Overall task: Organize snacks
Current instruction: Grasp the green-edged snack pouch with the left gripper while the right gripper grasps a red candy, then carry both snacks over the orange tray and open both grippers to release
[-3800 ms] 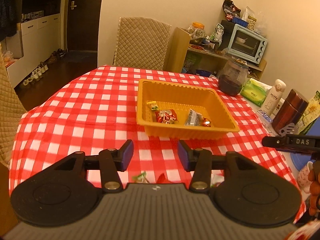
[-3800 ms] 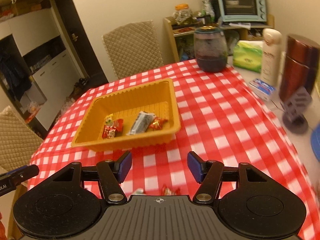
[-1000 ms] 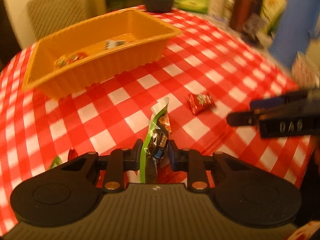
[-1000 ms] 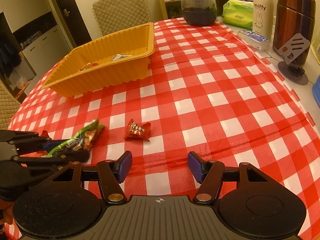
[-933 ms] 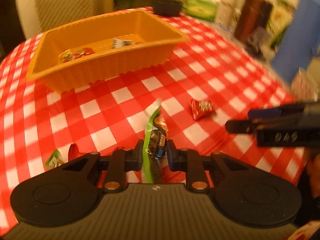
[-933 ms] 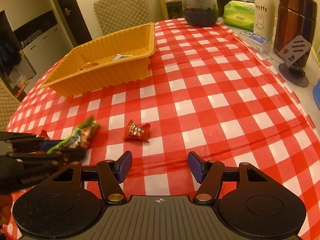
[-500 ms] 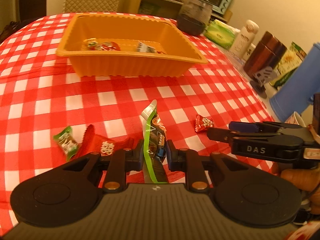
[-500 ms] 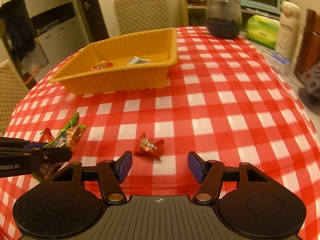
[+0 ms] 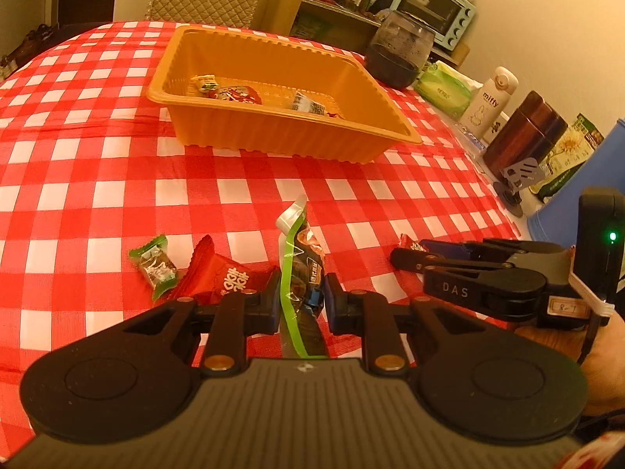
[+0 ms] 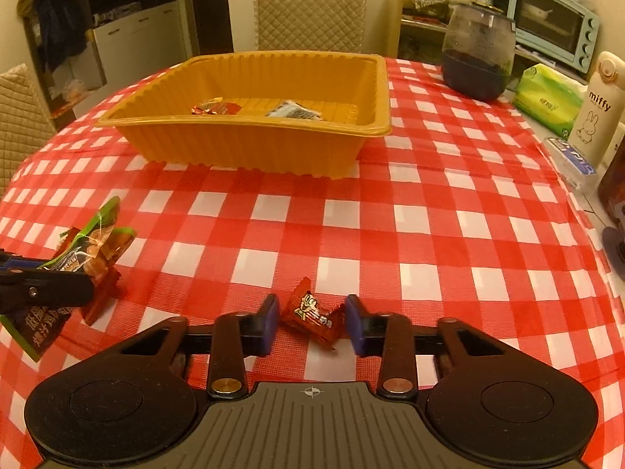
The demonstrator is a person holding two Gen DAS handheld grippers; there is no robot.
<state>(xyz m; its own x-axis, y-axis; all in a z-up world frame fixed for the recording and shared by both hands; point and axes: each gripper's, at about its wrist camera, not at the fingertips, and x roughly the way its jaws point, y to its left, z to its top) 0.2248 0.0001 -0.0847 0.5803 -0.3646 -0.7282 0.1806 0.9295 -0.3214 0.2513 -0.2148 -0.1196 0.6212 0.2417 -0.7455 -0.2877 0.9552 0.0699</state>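
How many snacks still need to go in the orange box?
A few wrapped snacks already lie in the orange tray. The left hand-held gripper is shut on a green-edged snack packet. The right hand-held gripper is open around a small red candy on the tablecloth. Left behind: a green candy and a red packet.
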